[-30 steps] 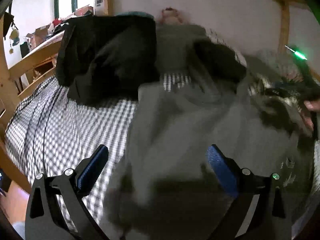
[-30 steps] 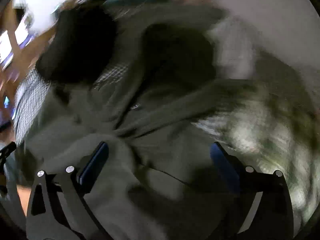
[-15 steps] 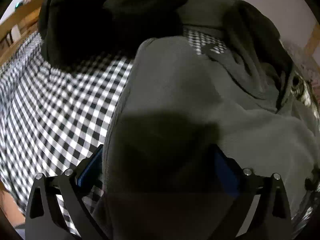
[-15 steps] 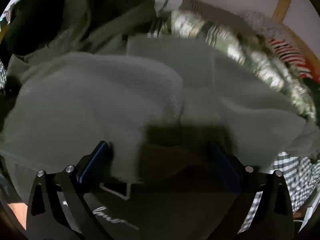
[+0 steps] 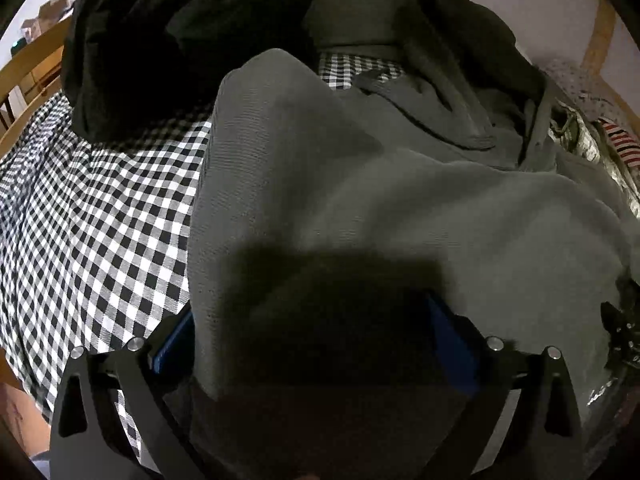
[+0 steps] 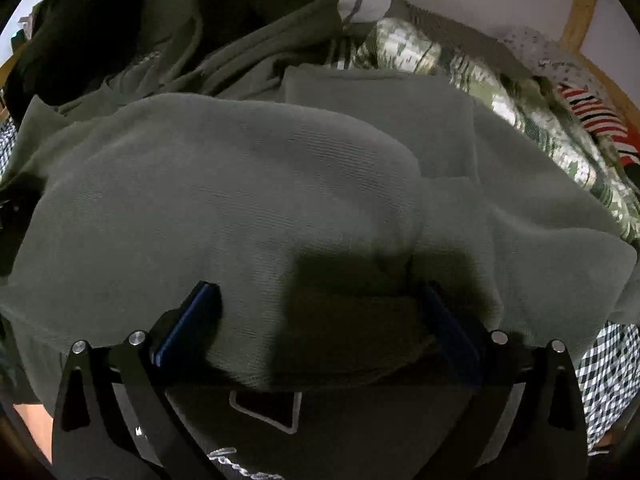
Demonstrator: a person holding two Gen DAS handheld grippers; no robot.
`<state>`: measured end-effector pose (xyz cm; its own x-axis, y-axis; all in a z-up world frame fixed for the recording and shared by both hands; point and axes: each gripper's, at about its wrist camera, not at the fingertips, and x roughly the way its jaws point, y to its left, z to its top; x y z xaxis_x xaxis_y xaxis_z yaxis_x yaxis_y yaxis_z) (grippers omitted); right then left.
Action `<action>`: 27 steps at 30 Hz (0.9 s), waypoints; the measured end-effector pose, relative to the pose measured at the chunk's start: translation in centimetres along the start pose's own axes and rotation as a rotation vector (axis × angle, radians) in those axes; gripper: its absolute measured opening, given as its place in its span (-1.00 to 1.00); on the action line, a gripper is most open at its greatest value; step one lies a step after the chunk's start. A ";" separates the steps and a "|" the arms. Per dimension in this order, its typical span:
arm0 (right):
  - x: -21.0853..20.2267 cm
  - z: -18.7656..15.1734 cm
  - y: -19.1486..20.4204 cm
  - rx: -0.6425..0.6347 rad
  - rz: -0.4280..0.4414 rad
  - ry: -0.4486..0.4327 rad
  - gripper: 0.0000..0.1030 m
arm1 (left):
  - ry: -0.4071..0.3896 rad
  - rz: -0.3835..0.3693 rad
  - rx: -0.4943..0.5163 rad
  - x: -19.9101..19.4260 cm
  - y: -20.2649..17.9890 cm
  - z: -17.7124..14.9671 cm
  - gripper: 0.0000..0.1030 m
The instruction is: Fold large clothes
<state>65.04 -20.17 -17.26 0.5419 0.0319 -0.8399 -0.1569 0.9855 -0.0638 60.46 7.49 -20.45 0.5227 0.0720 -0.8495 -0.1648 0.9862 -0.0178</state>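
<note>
While both grippers stand spread wide, a grey sweater lies bunched between their fingers on the checked sheet.

Left wrist view: the left gripper is splayed, blue pads either side of a sweater fold, cloth against them, not pinched; a black garment lies beyond. Right wrist view: the right gripper is likewise apart, the sweater's folded edge between its pads, over darker cloth with white lettering; camouflage fabric lies to the right.
</note>
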 end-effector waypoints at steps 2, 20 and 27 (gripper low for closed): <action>-1.4 -0.8 0.3 0.030 0.034 -0.055 0.94 | -0.013 -0.035 -0.026 -1.3 0.6 1.2 0.91; -9.0 -11.5 -26.7 0.741 0.052 -0.235 0.94 | -0.426 -0.238 0.260 -15.6 -18.6 0.8 0.91; -8.7 -14.9 -36.2 1.028 0.091 -0.309 0.94 | -0.378 -0.607 0.828 -13.4 -39.2 -1.9 0.91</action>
<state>53.73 -58.59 -15.69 0.7709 0.0111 -0.6368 0.4836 0.6404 0.5967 58.34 -32.43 -9.40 0.5731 -0.5582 -0.6000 0.7467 0.6574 0.1016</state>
